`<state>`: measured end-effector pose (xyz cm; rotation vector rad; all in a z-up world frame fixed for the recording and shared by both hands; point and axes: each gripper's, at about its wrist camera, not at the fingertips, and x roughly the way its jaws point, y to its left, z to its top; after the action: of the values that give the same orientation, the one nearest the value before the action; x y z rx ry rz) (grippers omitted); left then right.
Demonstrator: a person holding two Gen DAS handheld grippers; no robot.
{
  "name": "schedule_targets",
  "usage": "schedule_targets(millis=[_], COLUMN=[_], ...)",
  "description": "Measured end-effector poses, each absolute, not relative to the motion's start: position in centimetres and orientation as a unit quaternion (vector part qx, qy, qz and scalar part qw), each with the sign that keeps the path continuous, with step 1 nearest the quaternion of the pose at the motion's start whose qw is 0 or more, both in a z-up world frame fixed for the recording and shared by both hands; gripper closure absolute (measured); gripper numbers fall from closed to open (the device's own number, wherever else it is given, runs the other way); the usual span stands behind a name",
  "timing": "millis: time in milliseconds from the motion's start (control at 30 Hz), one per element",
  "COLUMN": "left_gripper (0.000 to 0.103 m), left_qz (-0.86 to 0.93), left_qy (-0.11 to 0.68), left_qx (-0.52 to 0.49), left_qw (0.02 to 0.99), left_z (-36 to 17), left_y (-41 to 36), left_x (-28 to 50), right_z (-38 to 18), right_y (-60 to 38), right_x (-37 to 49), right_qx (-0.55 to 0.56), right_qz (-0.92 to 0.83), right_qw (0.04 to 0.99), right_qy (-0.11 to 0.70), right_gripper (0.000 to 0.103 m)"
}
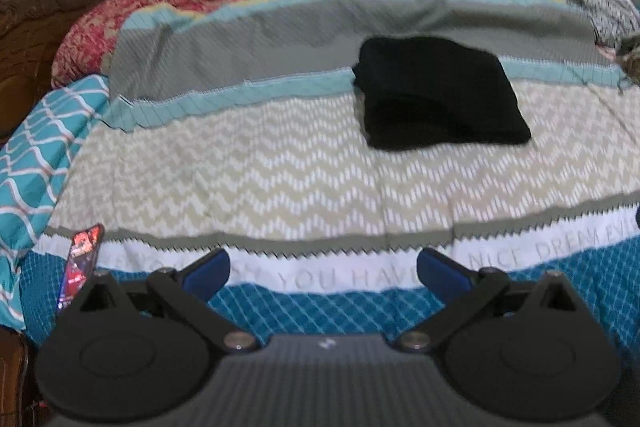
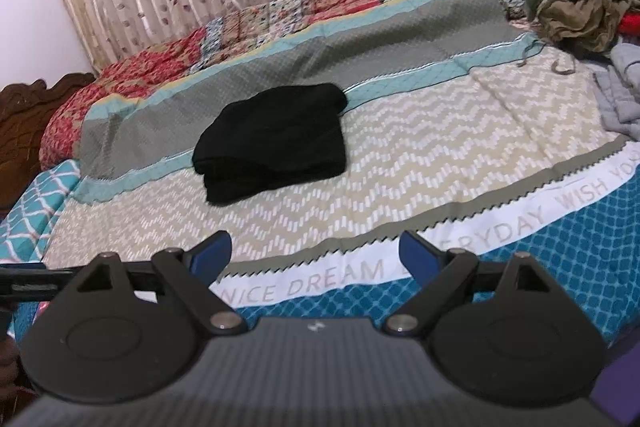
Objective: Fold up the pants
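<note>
**Already folded: black pants rest on the bed, both tools empty**

Seemingly the folding is done or nearly so. The pants point(image 1: 440, 93) lie as a compact black bundle on the bed point(image 1: 280, 167), well ahead of the left gripper point(image 1: 323, 267) and a little to the right of its jaws; from the right gripper point(image 2: 316, 255) they sit ahead and slightly left. Both sets of jaws stand wide apart and hold nothing, hovering near the bed's front edge.

If anything remains, it is probably tidying: approach low from the near side, pinch only the top layer at a corner, and smooth the edges without dragging the whole stack across the cover.

Only the left view shows a phone point(image 1: 80, 263) lying beside the left jaw at the bed's edge. Only the right view shows a heap of clothes point(image 2: 580, 11) far ahead to the right, with a grey garment point(image 2: 620, 99) nearer.
</note>
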<state>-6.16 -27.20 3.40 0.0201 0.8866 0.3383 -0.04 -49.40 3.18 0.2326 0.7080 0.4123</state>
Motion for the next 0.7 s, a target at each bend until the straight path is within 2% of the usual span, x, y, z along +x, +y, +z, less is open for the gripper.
schedule_targets(millis=[700], left_gripper=[0.0], left_qz=[0.159], left_qy=[0.44], left_qx=[0.021], left_qw=[0.884], left_z=[3.2], left_y=[-28.5], left_x=[-5.8], right_z=[3.1], right_y=[-49.8], right_x=[-0.3], right_qx=[0.127], right_qz=[0.201], right_qw=[0.907], right_qy=[0.348], right_gripper=[0.011])
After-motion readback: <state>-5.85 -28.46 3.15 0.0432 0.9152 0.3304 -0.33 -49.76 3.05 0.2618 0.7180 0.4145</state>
